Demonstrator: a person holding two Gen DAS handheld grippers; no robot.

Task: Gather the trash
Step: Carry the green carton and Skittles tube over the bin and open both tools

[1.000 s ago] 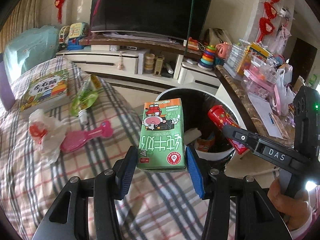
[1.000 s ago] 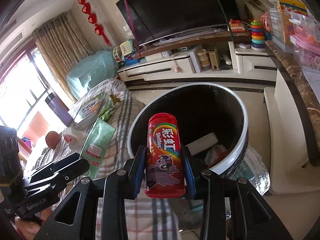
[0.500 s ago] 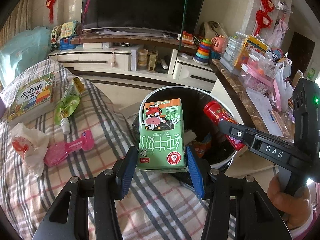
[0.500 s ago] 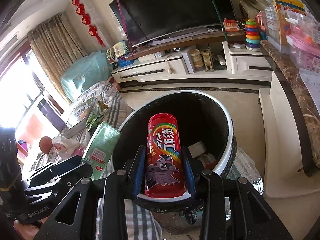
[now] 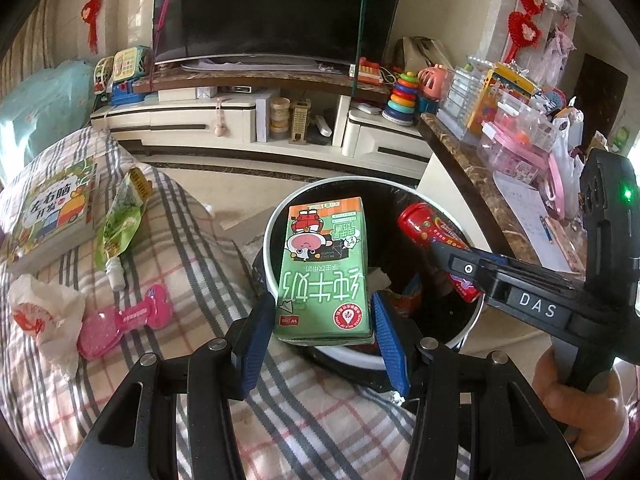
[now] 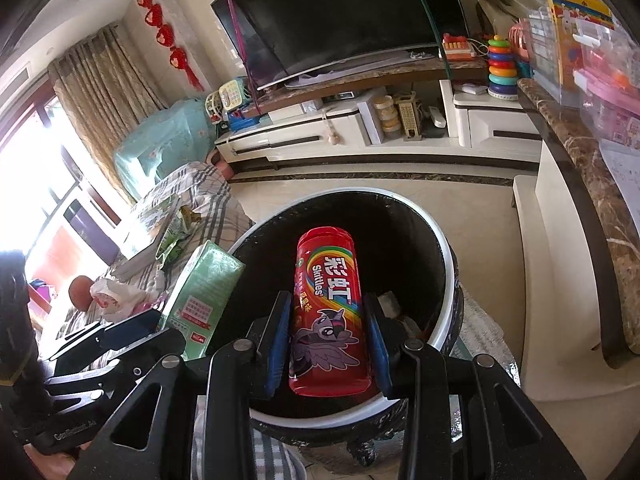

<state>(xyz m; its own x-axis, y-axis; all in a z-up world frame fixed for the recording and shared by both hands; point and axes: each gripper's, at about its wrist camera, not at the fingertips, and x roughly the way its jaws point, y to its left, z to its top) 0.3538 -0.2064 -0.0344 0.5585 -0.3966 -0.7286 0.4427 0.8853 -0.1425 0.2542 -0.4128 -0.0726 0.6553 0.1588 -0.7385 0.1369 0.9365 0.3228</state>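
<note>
My left gripper (image 5: 320, 334) is shut on a green milk carton (image 5: 324, 268), held over the near rim of the round white-rimmed trash bin (image 5: 276, 216). In the right wrist view my right gripper (image 6: 328, 340) is shut on a red Skittles can (image 6: 326, 308), which hangs above the open mouth of the bin (image 6: 450, 264). The carton (image 6: 204, 292) shows at its left, the can (image 5: 432, 236) at the carton's right. The bin has a black liner with some wrappers at the bottom.
On the plaid sofa cover (image 5: 168, 248) lie a green pouch (image 5: 120, 224), a pink toy (image 5: 120, 320), a crumpled white wrapper (image 5: 44, 316) and a picture book (image 5: 52, 208). A TV stand (image 5: 256, 120) runs across the back. A cluttered marble counter (image 5: 492, 196) flanks the bin's right.
Both grippers have moved forward toward the bin with their loads: the carton now hangs over the near rim and the can over the opening. Neither grip has changed.
</note>
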